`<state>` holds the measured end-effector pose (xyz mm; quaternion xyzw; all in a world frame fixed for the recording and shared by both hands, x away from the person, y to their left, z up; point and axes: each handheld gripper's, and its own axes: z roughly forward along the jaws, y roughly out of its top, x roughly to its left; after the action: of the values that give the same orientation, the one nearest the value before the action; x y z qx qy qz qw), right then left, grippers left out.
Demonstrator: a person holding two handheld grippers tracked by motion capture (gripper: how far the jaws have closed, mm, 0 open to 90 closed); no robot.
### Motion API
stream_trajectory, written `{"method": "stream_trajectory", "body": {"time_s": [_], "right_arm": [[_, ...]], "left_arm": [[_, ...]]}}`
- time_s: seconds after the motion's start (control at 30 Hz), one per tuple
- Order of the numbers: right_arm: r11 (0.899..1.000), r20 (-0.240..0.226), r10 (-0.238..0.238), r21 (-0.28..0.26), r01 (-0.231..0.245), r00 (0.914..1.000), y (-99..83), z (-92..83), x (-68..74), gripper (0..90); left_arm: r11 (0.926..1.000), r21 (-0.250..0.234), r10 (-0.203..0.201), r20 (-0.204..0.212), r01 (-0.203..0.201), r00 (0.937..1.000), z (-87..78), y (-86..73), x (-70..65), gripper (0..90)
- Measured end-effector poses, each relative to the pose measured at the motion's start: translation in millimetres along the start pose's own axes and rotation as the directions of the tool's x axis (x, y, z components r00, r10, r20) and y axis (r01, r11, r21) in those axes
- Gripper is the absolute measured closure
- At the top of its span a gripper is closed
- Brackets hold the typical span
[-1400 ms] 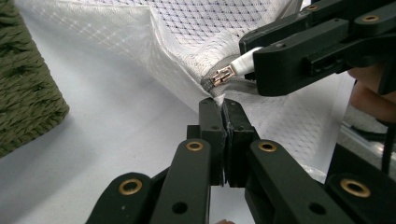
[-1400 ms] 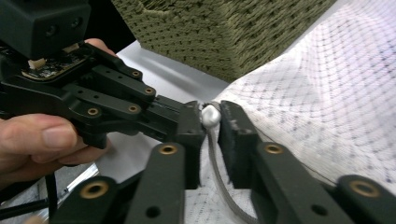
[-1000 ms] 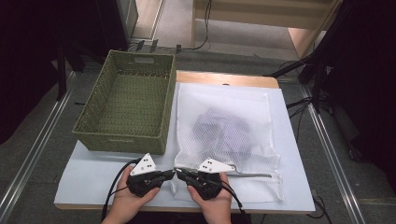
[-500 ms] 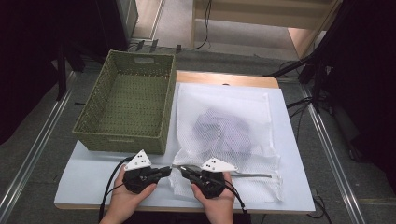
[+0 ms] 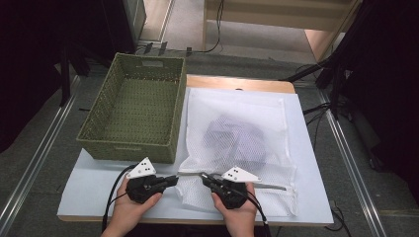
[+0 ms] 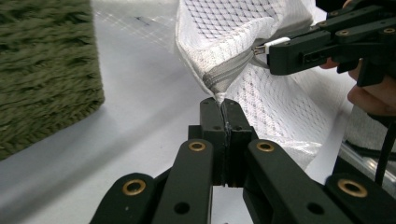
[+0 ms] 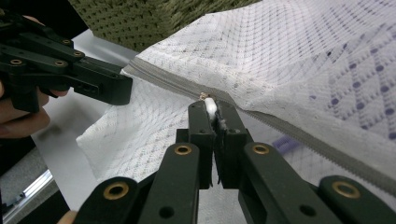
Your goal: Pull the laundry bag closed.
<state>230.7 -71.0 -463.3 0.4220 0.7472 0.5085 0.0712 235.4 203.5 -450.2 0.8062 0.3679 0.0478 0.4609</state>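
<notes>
A white mesh laundry bag [image 5: 217, 106] lies flat on the white table [image 5: 99, 185], with a purple patterned garment [image 5: 239, 138] inside it. Its grey zipper [image 5: 269, 186] runs along the near edge. My left gripper [image 5: 174, 178] [image 6: 222, 103] is shut on the end of the zipper tape at the bag's corner [image 6: 219, 84]. My right gripper [image 5: 203, 177] [image 7: 211, 107] is shut on the small white zipper pull [image 7: 210, 106], a short way from the left one. The two grippers point toward each other.
A green woven basket [image 5: 133, 148] stands at the left of the table beside the bag, its near wall just beyond my left gripper. Cables trail from both grippers toward the front edge. Dark floor and metal rails flank the table.
The two grippers have drawn slightly apart along the zipper line, the left one leftward and the right one rightward. Both grips are unchanged.
</notes>
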Motion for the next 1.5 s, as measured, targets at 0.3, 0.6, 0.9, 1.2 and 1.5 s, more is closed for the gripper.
{"method": "stream_trajectory", "body": {"time_s": [0.3, 0.6, 0.9, 1.2, 1.5], "right_arm": [[1.000, 0.023, -0.023, 0.014, 0.023, 0.9995, -7.1, -18.0, -7.1, 88.1], [1.000, 0.034, -0.013, 0.007, 0.013, 0.9993, -10.9, -40.3, -20.6, 88.1], [1.000, 0.074, 0.012, -0.020, -0.011, 0.9972, -20.8, -69.7, -40.1, 88.1], [0.998, 0.109, 0.044, -0.054, -0.038, 0.9930, -29.1, -98.4, -60.4, 88.0], [0.997, 0.154, 0.051, -0.065, -0.042, 0.9867, -32.0, -111.3, -74.2, 88.0]], "left_arm": [[0.9999, 0.010, -0.002, 0.017, 0.002, 0.9999, 1.9, -2.5, -4.3, 90.0], [0.9997, 0.022, 0.007, 0.021, -0.008, 0.9997, 4.5, -5.0, -11.1, 90.0], [0.9998, 0.007, -0.017, 0.034, 0.017, 0.9993, 3.3, -7.9, -9.1, 90.0], [0.9997, 0.018, -0.015, 0.033, 0.014, 0.9994, 6.7, -9.2, -9.4, 90.0], [0.9997, 0.020, -0.015, 0.032, 0.014, 0.9994, 6.8, -9.8, -8.2, 90.0]]}}
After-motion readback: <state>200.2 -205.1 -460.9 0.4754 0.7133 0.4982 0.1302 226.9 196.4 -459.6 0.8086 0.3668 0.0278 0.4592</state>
